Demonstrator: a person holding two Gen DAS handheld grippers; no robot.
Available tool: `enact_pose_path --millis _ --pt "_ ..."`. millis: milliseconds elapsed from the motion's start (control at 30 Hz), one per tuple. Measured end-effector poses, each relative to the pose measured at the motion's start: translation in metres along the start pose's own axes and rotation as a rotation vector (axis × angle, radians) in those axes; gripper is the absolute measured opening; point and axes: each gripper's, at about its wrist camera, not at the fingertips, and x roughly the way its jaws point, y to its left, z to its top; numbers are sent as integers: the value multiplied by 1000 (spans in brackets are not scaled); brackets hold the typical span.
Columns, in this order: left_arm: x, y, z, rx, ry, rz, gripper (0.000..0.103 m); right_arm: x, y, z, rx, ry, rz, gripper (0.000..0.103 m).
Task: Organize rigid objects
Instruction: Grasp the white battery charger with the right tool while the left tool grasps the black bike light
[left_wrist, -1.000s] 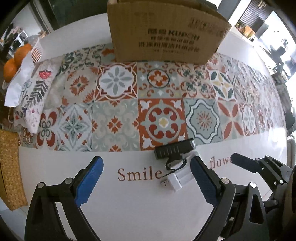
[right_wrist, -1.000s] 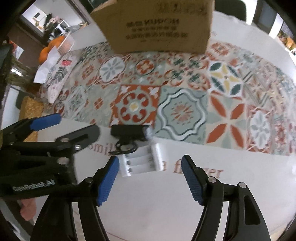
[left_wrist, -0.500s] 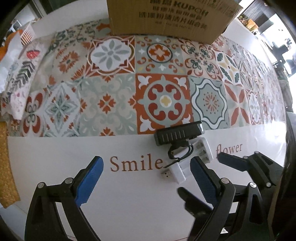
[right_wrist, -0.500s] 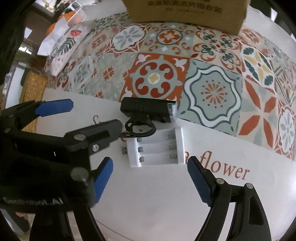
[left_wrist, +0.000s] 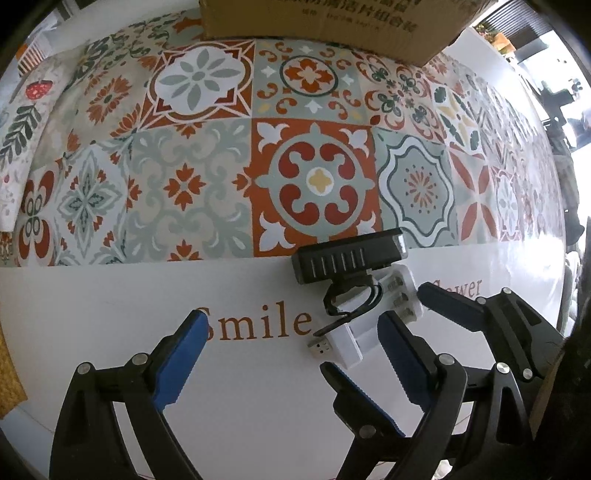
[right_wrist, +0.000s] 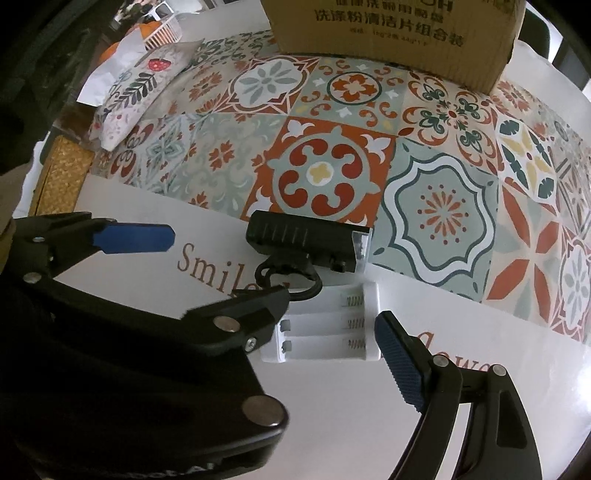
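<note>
A black bike light (left_wrist: 349, 260) with a strap lies on the tablecloth and leans over a white USB battery holder (left_wrist: 347, 341). Both also show in the right wrist view: the light (right_wrist: 306, 242) and the holder (right_wrist: 325, 334). My left gripper (left_wrist: 295, 345) is open and empty, its right finger beside the holder. My right gripper (right_wrist: 321, 339) is open, one finger on each side of the holder, not touching it as far as I can tell. The left gripper's body hides my right gripper's left finger in the right wrist view.
A cardboard box (left_wrist: 332, 26) stands at the back on the patterned tablecloth (left_wrist: 184, 184). A floral pouch (right_wrist: 136, 92) and a basket of oranges (right_wrist: 159, 31) lie at the far left. A woven mat (right_wrist: 62, 170) sits at the left edge.
Both grippers have moved forward and down toward the light and holder. The right gripper's fingers now flank the battery holder. The two grippers have come close together.
</note>
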Motion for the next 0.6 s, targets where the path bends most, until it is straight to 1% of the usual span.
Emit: enact_pose_path --millis 100,200,233,300,467,500,567,600 --pt "2 0 -1 0 3 6 94 -1 0 -2 3 -16 -10 87" --pt "5 2 -1 10 9 16 93 3 -2 -4 23 -20 -28 87" --pt "5 2 -2 10 4 21 92 5 -5 -5 30 -14 -28 87" --pt "6 0 -2 8 -3 29 92 12 -10 -7 57 0 1 87" --pt "12 -1 -1 8 -3 8 92 13 -9 -8 66 -22 -2 87" --pt "14 -1 -1 8 1 2 92 14 -9 -8 59 -22 -5 86" --pt "18 -5 -2 13 1 -9 92 13 -10 -9 50 -34 -19 76" --pt "18 -7 -3 17 1 -15 92 11 -11 -9 48 -41 -23 76"
